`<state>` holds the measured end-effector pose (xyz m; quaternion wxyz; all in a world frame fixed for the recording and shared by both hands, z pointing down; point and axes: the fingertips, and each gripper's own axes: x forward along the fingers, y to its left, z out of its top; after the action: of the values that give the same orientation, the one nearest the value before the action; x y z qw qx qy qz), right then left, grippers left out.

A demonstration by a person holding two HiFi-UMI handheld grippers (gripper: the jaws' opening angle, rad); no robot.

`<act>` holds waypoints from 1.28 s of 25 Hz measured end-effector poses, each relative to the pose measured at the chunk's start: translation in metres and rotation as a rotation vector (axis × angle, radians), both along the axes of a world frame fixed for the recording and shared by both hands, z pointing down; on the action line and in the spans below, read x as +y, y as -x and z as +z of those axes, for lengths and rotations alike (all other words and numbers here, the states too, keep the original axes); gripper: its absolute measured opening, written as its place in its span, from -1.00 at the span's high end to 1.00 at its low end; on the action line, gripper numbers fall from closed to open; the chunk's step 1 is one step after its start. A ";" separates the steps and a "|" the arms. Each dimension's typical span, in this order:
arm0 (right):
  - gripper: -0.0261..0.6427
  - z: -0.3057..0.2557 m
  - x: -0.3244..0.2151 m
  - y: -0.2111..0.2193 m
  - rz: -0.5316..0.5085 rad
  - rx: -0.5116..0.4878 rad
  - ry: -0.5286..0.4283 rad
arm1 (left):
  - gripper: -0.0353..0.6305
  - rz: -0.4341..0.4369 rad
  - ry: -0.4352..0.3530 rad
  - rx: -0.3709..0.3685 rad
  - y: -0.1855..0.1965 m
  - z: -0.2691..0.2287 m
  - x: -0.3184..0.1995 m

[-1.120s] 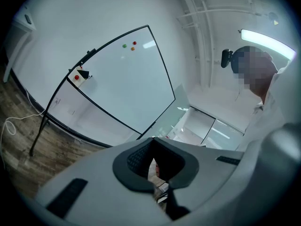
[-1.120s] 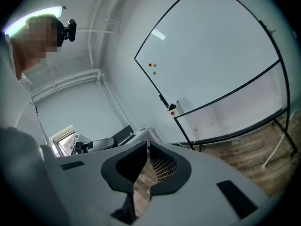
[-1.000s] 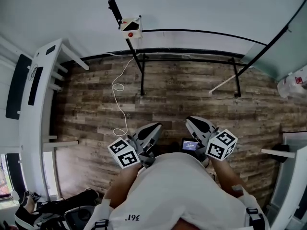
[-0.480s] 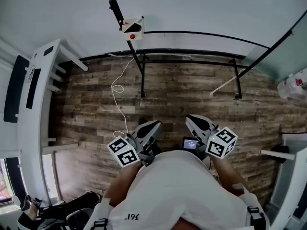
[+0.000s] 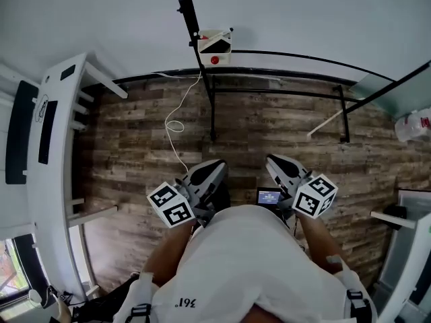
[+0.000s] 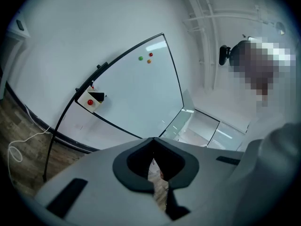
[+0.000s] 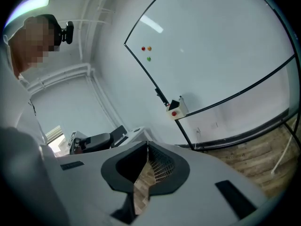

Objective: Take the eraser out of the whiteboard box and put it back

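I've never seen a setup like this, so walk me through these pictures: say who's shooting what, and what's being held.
No robot: a person in white carries two hand-held two-jaw tools. One picture comes from a head camera looking down at the left tool, the right tool and a wooden floor. The other two come from cameras riding on the tools, facing a whiteboard with a small white box on its frame. Both tools' jaws are together, holding nothing.
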<state>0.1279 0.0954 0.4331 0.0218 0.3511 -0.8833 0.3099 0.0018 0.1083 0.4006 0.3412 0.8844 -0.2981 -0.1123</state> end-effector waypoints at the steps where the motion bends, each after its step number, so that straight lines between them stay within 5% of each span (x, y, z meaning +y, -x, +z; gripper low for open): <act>1: 0.84 0.000 -0.009 0.011 0.002 0.002 0.002 | 0.88 0.003 0.004 -0.002 0.011 0.001 -0.008; 13: 0.84 0.008 -0.092 0.090 0.037 0.032 0.018 | 0.88 0.027 0.033 0.004 0.099 0.012 -0.090; 32: 0.84 0.013 -0.146 0.073 -0.050 0.057 0.042 | 0.88 -0.046 0.084 0.034 0.072 0.022 -0.134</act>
<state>0.0548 -0.0509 0.4461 0.0624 0.3371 -0.8840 0.3177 -0.0700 -0.0257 0.4223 0.3802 0.8601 -0.3171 -0.1226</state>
